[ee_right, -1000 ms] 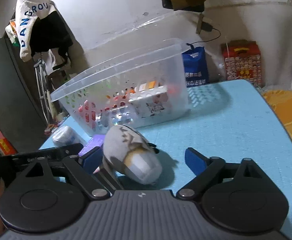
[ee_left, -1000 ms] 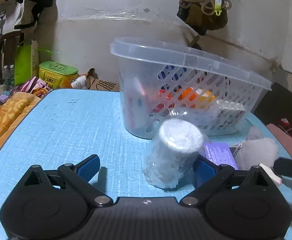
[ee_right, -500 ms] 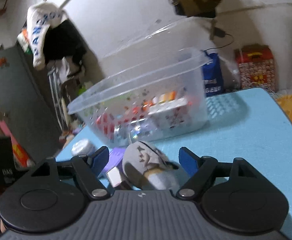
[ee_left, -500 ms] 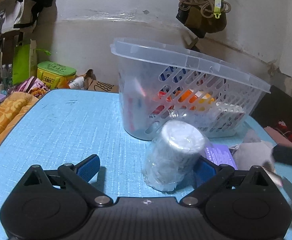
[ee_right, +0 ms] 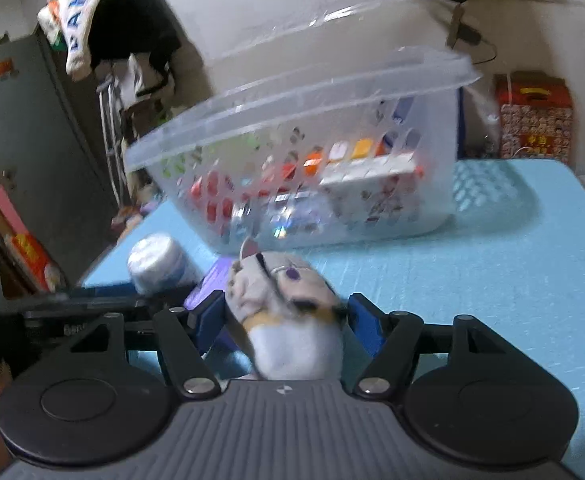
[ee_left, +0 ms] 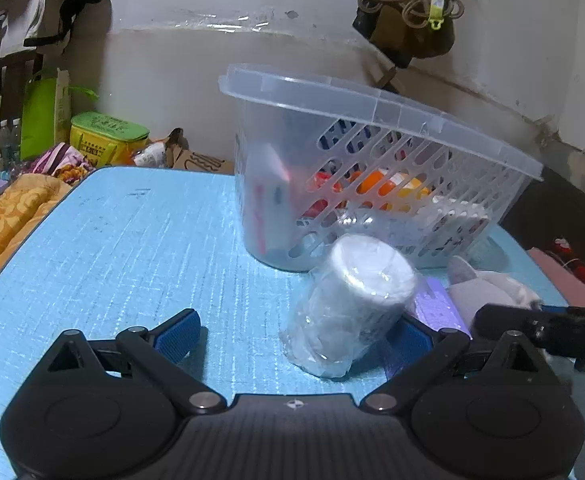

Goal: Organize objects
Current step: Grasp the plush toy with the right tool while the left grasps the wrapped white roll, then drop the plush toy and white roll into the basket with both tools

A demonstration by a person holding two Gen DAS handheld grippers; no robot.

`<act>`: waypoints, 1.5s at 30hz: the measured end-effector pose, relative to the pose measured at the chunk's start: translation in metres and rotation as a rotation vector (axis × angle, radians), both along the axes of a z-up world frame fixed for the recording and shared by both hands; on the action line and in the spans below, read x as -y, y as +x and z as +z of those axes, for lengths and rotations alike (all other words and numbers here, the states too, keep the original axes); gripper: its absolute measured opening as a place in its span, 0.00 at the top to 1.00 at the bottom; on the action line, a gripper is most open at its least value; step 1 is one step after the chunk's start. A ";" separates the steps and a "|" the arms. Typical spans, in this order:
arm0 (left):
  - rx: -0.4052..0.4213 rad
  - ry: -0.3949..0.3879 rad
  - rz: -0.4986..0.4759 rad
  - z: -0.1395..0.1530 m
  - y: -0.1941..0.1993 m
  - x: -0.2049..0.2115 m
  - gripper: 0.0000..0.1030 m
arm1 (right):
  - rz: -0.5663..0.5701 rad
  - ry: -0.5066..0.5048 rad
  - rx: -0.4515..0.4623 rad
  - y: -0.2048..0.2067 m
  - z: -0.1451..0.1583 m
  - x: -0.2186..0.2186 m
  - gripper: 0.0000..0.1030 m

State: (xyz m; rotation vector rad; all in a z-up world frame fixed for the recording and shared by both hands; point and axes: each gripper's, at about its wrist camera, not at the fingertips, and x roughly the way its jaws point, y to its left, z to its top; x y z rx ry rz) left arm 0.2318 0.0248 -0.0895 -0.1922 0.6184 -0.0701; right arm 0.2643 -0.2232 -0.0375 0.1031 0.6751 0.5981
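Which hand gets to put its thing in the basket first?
Probably the right. The right gripper already squeezes the plush toy, while the left gripper sits wide open around the wrapped roll.

left wrist: low, near basket (ee_left: 372,184) | right wrist: low, opposite side, same basket

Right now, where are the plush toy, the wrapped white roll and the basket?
plush toy (ee_right: 288,312): right wrist view, on its grey body.
wrapped white roll (ee_left: 348,308): left wrist view, on its plastic-wrapped side.
basket (ee_left: 372,100): left wrist view, on its clear rim.
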 end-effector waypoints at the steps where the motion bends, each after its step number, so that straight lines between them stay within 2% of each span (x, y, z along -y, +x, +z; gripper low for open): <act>1: -0.001 0.000 0.003 0.000 0.000 0.000 0.03 | -0.002 -0.001 0.004 -0.002 0.000 0.001 0.36; 4: -0.007 0.015 -0.011 0.000 0.004 0.005 0.09 | -0.019 -0.018 0.012 -0.005 0.004 0.005 0.37; 5: -0.001 0.017 -0.025 0.000 0.004 0.007 0.19 | -0.032 -0.023 0.025 -0.008 0.005 0.008 0.37; 6: 0.010 0.026 -0.032 0.001 0.003 0.009 0.26 | -0.044 -0.022 0.037 -0.011 0.007 0.012 0.37; 7: 0.021 0.029 -0.043 0.001 0.003 0.010 0.39 | -0.050 -0.013 0.040 -0.012 0.009 0.017 0.37; 8: 0.034 0.027 -0.056 0.001 0.002 0.010 0.48 | -0.055 -0.004 0.046 -0.014 0.011 0.021 0.37; 11: 0.069 0.052 -0.058 0.004 -0.005 0.015 0.48 | -0.073 -0.029 0.100 -0.030 0.019 0.030 0.37; 14: 0.111 0.072 -0.059 0.011 -0.017 0.014 0.48 | -0.080 -0.029 0.116 -0.041 0.023 0.037 0.37; 19: 0.172 0.064 -0.081 0.033 -0.041 0.014 0.48 | -0.090 -0.037 0.171 -0.060 0.036 0.037 0.37; 28: 0.290 0.054 -0.132 0.071 -0.085 0.022 0.48 | -0.112 -0.018 0.368 -0.096 0.073 0.039 0.37; 33: 0.330 0.045 -0.131 0.086 -0.099 0.020 0.48 | -0.103 0.001 0.408 -0.106 0.081 0.042 0.37; 39: 0.350 -0.009 -0.121 0.108 -0.095 0.016 0.48 | -0.109 0.004 0.436 -0.095 0.096 0.036 0.36; 43: 0.367 -0.044 -0.116 0.134 -0.074 0.018 0.48 | -0.123 -0.039 0.518 -0.069 0.119 0.020 0.36; 45: 0.384 -0.029 -0.105 0.149 -0.056 0.021 0.48 | -0.129 -0.101 0.592 -0.047 0.129 0.006 0.36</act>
